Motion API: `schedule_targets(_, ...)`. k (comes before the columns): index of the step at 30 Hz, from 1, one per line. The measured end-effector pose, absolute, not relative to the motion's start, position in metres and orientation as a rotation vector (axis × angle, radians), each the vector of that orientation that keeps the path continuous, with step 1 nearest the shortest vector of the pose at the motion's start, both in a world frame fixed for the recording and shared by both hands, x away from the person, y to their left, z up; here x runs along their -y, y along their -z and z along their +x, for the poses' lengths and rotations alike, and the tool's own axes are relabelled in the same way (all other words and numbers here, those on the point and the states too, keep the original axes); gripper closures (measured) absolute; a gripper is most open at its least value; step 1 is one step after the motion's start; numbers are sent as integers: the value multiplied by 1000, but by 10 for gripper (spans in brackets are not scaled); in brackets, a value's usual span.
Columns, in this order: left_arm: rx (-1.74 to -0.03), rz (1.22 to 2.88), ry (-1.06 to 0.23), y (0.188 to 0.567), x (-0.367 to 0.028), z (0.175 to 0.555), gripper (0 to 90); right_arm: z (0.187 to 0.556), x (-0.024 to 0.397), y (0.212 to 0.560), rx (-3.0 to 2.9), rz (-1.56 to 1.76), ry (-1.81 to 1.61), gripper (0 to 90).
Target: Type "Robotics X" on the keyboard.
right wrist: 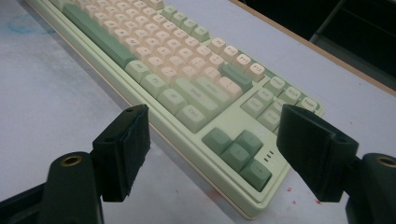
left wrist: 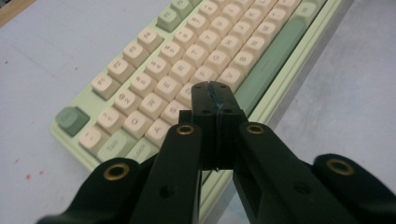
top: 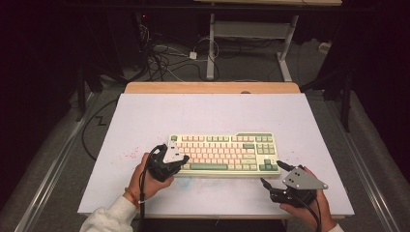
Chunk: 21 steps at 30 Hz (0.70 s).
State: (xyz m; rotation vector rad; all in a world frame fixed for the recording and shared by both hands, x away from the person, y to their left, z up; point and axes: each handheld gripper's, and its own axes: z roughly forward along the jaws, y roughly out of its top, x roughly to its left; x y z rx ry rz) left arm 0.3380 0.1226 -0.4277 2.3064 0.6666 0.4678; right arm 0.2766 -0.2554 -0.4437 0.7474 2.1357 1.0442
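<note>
Dim room, cables on the floor beyond a pale tabletop speckled with red flecks. Left claw fully closed, pads pressed together with nothing between, poised over the lower letter rows at the left end of the keyboard. Right claw spread wide and empty, hovering off the near right corner by the arrow keys. Keyboard lying flat and square at the middle of the tabletop. Work judged barely under way: closed tip looks set for pressing a key, no keycap visibly removed.
</note>
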Motion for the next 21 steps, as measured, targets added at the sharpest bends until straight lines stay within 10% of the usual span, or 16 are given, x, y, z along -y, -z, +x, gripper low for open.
schedule_targets(21,-693,2395,-455,440,-68,389,875,278,256,447,-2159,744,-1037,259)
